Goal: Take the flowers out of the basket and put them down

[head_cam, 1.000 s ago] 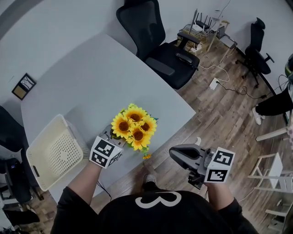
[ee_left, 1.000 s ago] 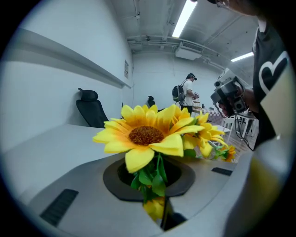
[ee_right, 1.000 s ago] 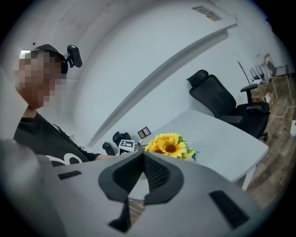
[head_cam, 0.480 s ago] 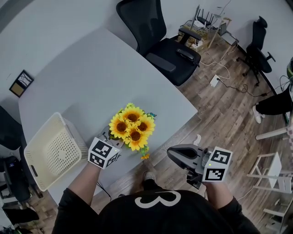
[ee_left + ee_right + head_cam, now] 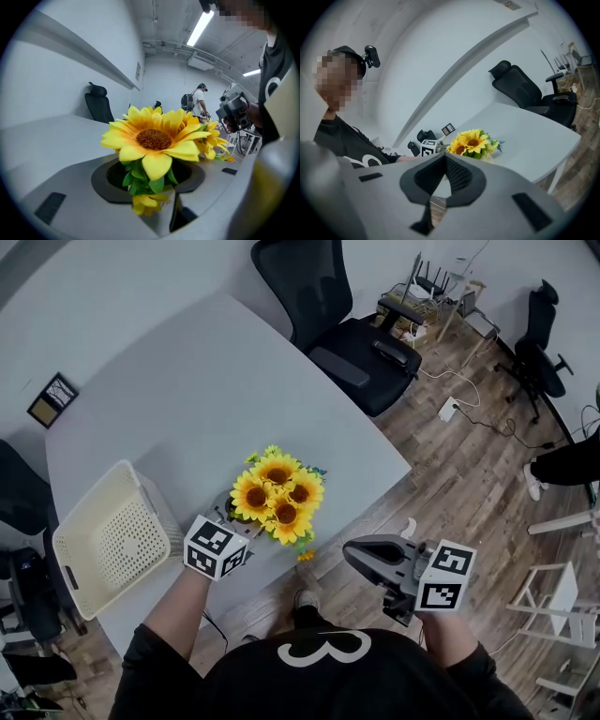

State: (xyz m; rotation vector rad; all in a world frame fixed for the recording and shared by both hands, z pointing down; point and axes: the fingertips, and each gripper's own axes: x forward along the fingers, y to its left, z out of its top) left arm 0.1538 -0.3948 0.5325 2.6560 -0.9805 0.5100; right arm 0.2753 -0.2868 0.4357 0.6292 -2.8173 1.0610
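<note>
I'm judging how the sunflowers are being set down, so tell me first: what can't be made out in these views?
- Stems of the yellow artificial sunflower bouquet: head view, covered by the blooms; left gripper view, petals and leaves hide whether the left gripper's opening jaws press them.
- Small yellow-orange bit at the white table's edge: head view, too small to identify.
- Bouquet base: right gripper view, behind the right gripper's own shut jaws.

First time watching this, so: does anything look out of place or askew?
Slightly: the flowers sit right at the table edge, and one small bloom seems to poke past it. The basket looks fine.
</note>
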